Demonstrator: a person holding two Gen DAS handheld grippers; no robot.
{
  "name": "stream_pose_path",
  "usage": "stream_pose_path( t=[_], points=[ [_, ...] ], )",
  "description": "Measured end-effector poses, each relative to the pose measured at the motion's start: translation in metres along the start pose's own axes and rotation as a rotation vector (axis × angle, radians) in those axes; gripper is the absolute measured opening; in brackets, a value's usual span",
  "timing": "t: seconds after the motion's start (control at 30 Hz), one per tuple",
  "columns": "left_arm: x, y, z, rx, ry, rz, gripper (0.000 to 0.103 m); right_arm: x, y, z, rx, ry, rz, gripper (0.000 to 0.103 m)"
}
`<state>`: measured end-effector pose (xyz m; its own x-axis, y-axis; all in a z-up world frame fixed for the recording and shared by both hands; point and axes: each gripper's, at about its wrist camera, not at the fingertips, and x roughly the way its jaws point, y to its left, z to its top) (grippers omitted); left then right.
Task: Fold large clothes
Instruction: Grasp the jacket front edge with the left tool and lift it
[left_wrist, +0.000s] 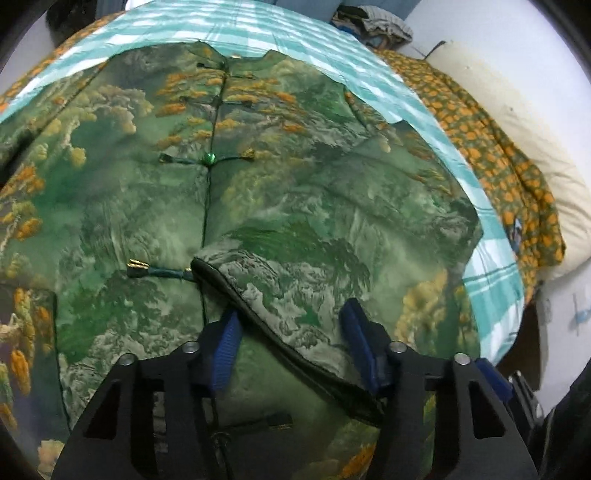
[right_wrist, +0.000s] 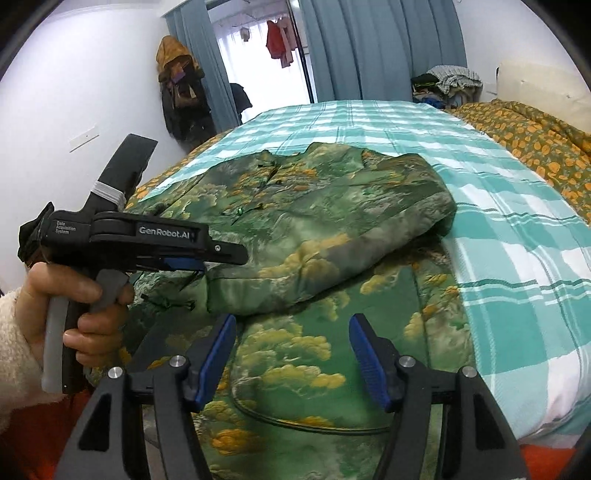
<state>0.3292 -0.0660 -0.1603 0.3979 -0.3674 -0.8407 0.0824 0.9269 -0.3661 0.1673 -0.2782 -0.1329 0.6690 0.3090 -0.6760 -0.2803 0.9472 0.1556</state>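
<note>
Covering most of the near half of the bed (right_wrist: 498, 229), the green landscape-print jacket (left_wrist: 280, 192) lay front side up on the teal checked sheet, collar toward the far edge, hem toward the near edge. Its button placket ran along that far-to-near line, so the long axis pointed straight away from both claws.

1 sleeve (right_wrist: 332, 236) was already folded across the chest, cuff ending near the placket; the other side looked unfolded, though it ran out of view.

Orange-print bedding (right_wrist: 532, 136) was bunched along the bed's right edge, clear of the jacket.

Left gripper (left_wrist: 291, 325) hovered low over the sleeve cuff, jaws spread, nothing pinched. The cuff's dark trimmed edge ran diagonally between the 2 blue pads (left_wrist: 227, 343). Contact with the cloth couldn't be confirmed.

Right gripper (right_wrist: 291, 350) was also spread wide and empty, above the hem panel near the bed's near edge.

Judgement: the sleeve fold was set down; the next fold likely turns on the hem. The right gripper was nearer to it, the hem directly under its jaws.
</note>
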Motion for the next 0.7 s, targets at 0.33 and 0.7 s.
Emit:
stream_pose_path(
  t=[0.33, 0.7],
  points=[
    [0.001, -0.007, 0.004, 0.053, -0.003, 0.068, 0.008, 0.005, -0.011, -0.001, 0.024, 0.002, 0.029, 0.065],
    [-0.035, -0.019, 0.03, 0.152, -0.092, 0.079, 0.005, 0.007, -0.026, 0.003, 0.071, -0.017, 0.015, 0.065]
  ],
)
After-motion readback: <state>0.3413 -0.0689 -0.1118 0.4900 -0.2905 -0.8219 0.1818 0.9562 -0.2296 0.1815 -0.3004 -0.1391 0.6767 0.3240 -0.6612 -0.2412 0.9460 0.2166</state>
